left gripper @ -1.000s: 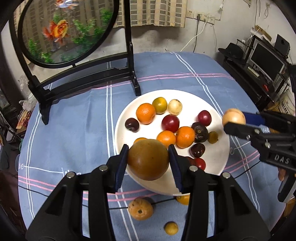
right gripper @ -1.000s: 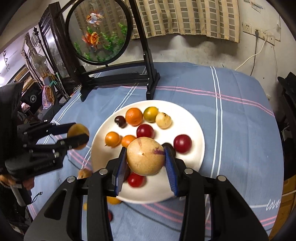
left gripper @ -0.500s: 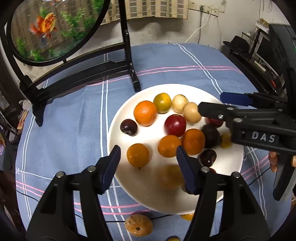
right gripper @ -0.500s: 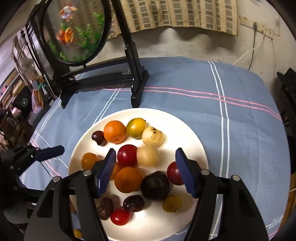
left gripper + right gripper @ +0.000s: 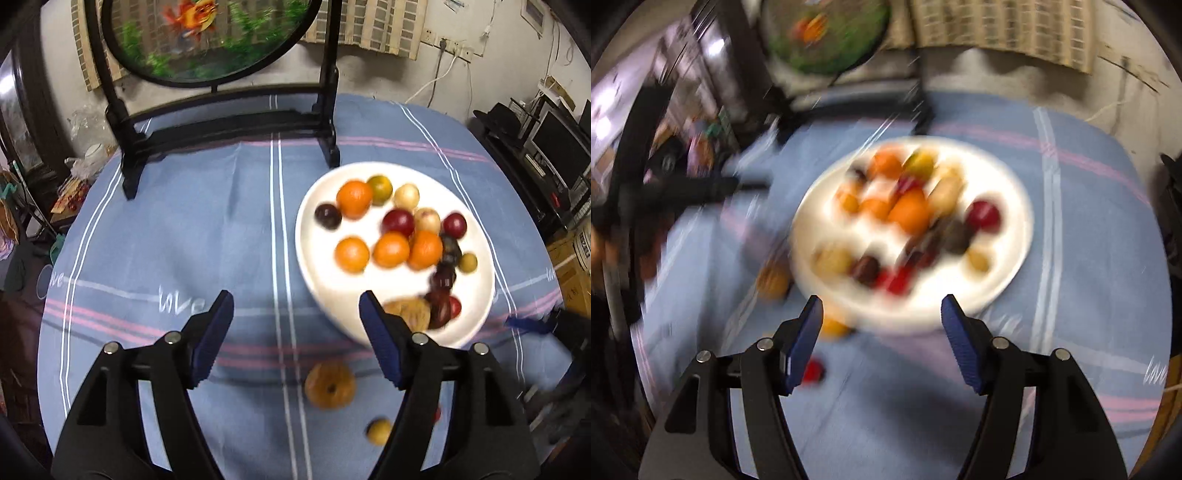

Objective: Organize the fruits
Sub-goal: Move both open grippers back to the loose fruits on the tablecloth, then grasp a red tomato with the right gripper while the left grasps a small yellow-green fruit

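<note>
A white plate [image 5: 317,273] on the blue tablecloth holds several oranges, plums and pale fruits, with a brown fruit [image 5: 408,314] near its front edge. The plate [image 5: 1008,280] is blurred in the right wrist view. My left gripper [image 5: 295,336] is open and empty, above the cloth left of the plate's front. My right gripper [image 5: 881,338] is open and empty, in front of the plate. On the cloth lie a wrinkled brown fruit [image 5: 330,384], a small yellow fruit [image 5: 378,431] and a small red fruit [image 5: 812,371].
A black stand [image 5: 229,125] with a round goldfish picture stands at the back of the table. Shelves and a monitor [image 5: 557,147] are to the right. The right gripper's blue tip [image 5: 532,325] shows at the right of the left wrist view.
Both grippers have pulled back from the plate, open and empty. The left has swung left over the cloth. The released brown and pale fruits lie on the plate. The right view is motion-blurred.
</note>
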A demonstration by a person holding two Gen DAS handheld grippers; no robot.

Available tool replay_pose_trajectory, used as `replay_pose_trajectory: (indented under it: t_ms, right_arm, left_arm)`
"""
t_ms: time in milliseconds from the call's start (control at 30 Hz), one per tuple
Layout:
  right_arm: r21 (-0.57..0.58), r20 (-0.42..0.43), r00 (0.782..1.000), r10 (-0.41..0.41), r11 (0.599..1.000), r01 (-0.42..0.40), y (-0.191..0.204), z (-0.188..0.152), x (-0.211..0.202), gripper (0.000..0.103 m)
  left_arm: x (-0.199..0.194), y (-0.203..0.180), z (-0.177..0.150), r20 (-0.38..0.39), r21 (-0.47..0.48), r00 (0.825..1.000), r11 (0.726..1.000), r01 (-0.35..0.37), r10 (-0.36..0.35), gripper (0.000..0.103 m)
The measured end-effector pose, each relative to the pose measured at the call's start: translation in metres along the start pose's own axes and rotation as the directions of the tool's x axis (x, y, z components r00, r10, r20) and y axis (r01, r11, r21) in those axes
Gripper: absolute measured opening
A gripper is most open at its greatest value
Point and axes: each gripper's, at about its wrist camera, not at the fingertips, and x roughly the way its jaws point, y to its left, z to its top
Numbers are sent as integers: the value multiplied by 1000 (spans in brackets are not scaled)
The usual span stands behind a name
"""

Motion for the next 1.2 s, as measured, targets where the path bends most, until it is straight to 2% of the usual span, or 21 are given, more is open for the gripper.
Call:
replay_pose_trajectory:
  t_ms: [67, 233, 300, 333, 400, 467, 633, 867, 1200]
  right_arm:
    - [-36, -59, 998, 16, 999, -18, 22, -19, 15, 67]
    - [-56, -91, 996, 3, 998, -8, 44, -26, 40, 63]
    - [-69, -110, 994, -18, 998, 10, 48, -24, 50, 53]
    - [-72, -125, 992, -28, 997, 19, 49, -23, 56, 51]
    - [-70, -142, 990, -9, 998, -1, 51, -22, 61, 36]
    - [-87, -145, 989, -14, 996, 1, 54, -24, 60, 30]
    - [-75, -143, 990, 14, 997, -25, 58, -31, 52, 30]
    - [46, -109, 992, 64, 997, -59, 46, -43, 34, 30]
    - [159, -79, 994, 81, 985, -67, 25, -63, 15, 30]
  left_arm:
    - [-7, 4, -13, -9, -2, 1000, 1000, -4, 4, 73]
    - [-21, 16, -39, -31, -29, 999, 999, -23, 22, 73]
    - [-26, 19, -52, -42, -31, 999, 999, -19, 18, 73]
    - [-28, 20, -57, -45, -30, 999, 999, -22, 20, 73]
    - [-30, 21, -67, -58, -34, 998, 999, -20, 18, 73]
    - [-31, 21, -76, -72, -39, 997, 999, -19, 16, 73]
    - [-32, 12, -90, -90, -22, 996, 1000, -8, 6, 73]
    - [-32, -19, -98, -96, 62, 995, 998, 18, -12, 73]
    - [-24, -48, -100, -114, 146, 993, 988, 54, -37, 73]
